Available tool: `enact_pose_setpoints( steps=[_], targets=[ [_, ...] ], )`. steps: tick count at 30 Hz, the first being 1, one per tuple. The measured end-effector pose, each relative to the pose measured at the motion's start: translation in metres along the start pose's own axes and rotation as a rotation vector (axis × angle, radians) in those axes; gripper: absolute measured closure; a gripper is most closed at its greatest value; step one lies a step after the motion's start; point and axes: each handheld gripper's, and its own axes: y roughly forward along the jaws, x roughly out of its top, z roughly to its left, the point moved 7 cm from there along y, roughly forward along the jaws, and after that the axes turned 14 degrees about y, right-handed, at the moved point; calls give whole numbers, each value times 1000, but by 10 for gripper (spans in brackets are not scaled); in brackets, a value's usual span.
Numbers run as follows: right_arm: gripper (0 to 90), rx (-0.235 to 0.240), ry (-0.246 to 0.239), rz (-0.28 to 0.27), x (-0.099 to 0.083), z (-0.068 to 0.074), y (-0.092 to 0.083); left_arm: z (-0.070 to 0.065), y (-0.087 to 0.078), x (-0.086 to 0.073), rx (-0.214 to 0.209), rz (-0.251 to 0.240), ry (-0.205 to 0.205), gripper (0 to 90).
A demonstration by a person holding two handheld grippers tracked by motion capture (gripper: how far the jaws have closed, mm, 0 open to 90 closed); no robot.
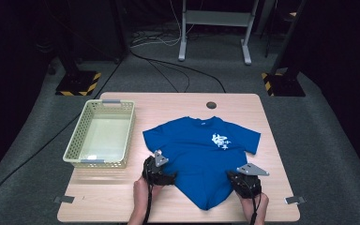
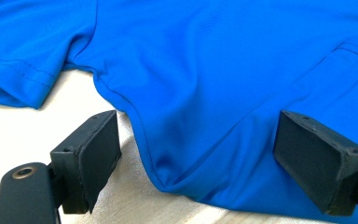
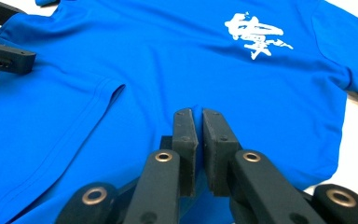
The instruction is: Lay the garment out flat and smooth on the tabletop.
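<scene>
A blue T-shirt [image 1: 201, 154] with a white print [image 1: 219, 139] lies face up in the middle of the wooden table [image 1: 112, 197], its lower end drawn to a point near the front edge. My left gripper [image 1: 168, 177] sits at the shirt's left side. Its jaws stand wide open around the shirt's [image 2: 205, 70] side edge without touching it [image 2: 198, 126]. My right gripper [image 1: 234, 179] rests at the shirt's lower right. Its jaws are shut [image 3: 199, 116] low over the blue cloth [image 3: 168, 60]. I cannot tell whether any cloth is pinched between them.
A pale green mesh basket [image 1: 77, 133] stands on the table's left side. A round cable hole [image 1: 211, 105] is near the far edge. Tape marks [image 1: 64, 199] sit at the front corners. Beyond the table are a grey stand and floor cables.
</scene>
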Motion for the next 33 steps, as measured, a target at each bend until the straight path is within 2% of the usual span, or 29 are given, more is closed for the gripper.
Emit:
enact_pose_setpoints(
  steps=[13,33],
  targets=[
    [847,-5,2,-21,-3,-2,-4,0,0,0,-2,-1,1,147],
    [847,-13,38,-42,-8,-12,-18,0,0,0,-2,0,3,149]
  ],
)
